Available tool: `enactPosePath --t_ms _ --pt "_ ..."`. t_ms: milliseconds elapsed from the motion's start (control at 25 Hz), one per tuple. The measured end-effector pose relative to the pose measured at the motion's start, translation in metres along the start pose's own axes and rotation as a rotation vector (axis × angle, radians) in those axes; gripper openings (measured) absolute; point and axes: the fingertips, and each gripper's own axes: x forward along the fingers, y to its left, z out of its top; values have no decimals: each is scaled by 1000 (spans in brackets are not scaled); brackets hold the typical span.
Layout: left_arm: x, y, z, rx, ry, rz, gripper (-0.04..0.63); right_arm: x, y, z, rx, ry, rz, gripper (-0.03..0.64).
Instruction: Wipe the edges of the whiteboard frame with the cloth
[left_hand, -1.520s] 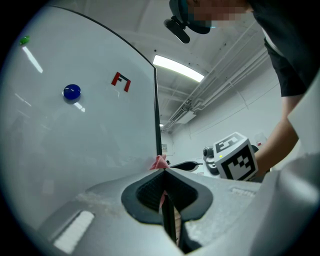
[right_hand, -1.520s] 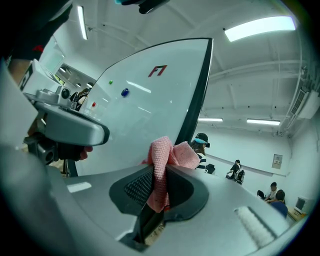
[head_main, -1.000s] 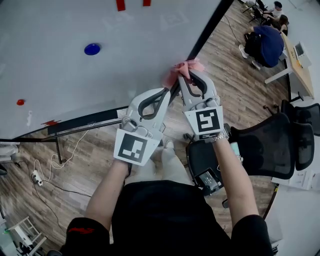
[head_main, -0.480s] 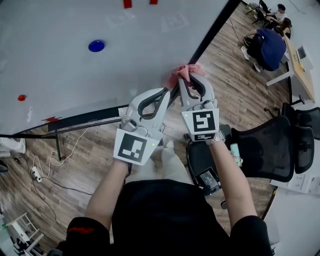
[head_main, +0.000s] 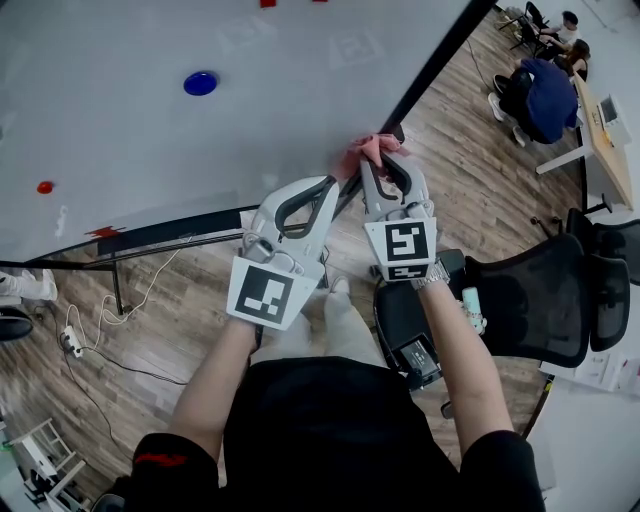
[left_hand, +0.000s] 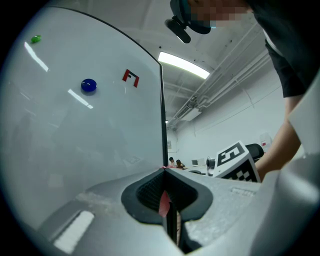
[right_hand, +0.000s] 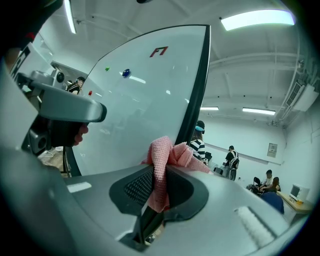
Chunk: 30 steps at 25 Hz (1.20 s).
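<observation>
Pink cloth (right_hand: 161, 170) was bunched between the right gripper's (head_main: 374, 162) fingers (right_hand: 131, 189), pinched tight and pressed against the black whiteboard frame (right_hand: 198, 85). The left gripper's (head_main: 334, 184) fingers (left_hand: 148, 194) were pressed together on a thin pink sliver, apparently the same cloth, mostly hidden. Both forearms reached forward side by side, the grippers pointing at the frame's edge.

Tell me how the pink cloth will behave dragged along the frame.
Probably floppy: the pink cloth bunches in soft folds above the right gripper. Likely light, being thin. Its knobbly weave should drag on the frame, not slip.
</observation>
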Motion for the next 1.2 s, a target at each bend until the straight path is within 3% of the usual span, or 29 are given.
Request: enactPosePath --t_ms 1200 --pt "-8 -4 -50 -47 106 22 2 12 23 -68 26 79 70 53"
